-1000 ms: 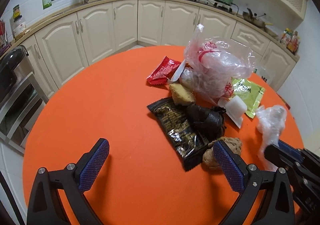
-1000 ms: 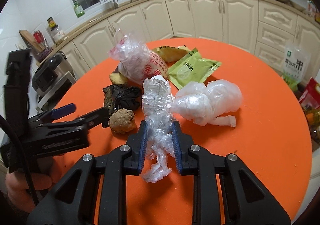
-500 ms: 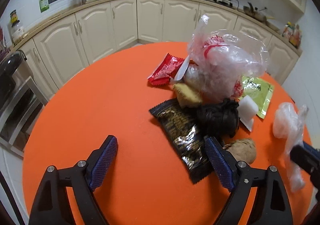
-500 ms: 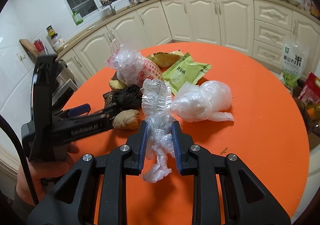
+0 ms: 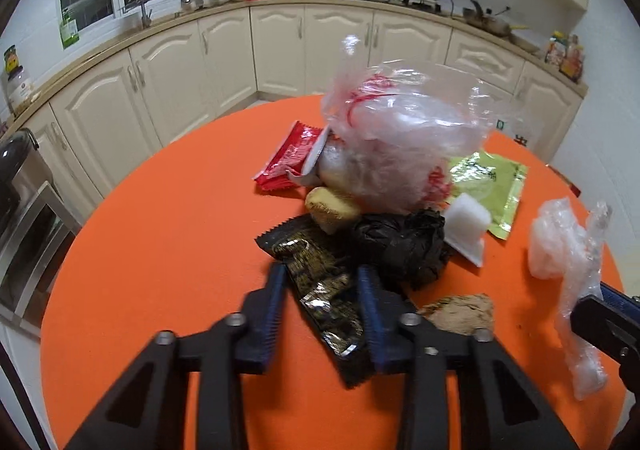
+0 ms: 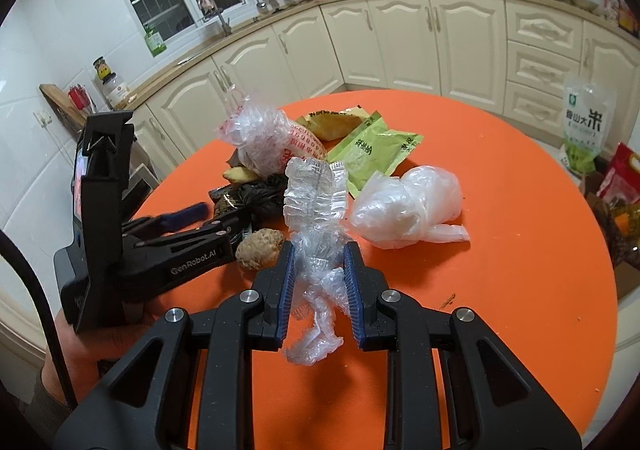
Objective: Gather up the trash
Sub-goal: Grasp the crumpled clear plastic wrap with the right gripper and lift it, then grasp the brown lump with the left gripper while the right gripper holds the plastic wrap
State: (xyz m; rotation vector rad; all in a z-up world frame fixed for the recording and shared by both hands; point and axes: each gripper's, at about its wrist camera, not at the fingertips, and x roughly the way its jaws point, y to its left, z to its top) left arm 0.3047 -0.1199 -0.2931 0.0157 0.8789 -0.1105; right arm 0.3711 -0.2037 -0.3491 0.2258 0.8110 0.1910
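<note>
- My left gripper (image 5: 322,292) has its blue-padded fingers narrowed around the black and gold crinkled foil wrapper (image 5: 320,290), one pad on each long edge; whether they press it or only flank it, I cannot tell (motion blur there).
- That wrapper lies flat on the round orange table (image 5: 160,242), its far end touching a crumpled black plastic bag (image 5: 404,246).
- My right gripper (image 6: 319,270) is clamped on a crumpled strip of clear plastic film (image 6: 316,210), which stands up above the pads and dangles below them.
- A knobbly brown root lump (image 6: 260,249) sits just beside my left gripper's finger.
- Behind the black bag rises a large clear plastic bag with red print (image 5: 400,130), with a red foil snack packet (image 5: 290,156) to its left and a green foil sachet (image 5: 486,186) to its right.
- A bunched white translucent plastic bag (image 6: 404,206) rests just right of the film I hold.
</note>
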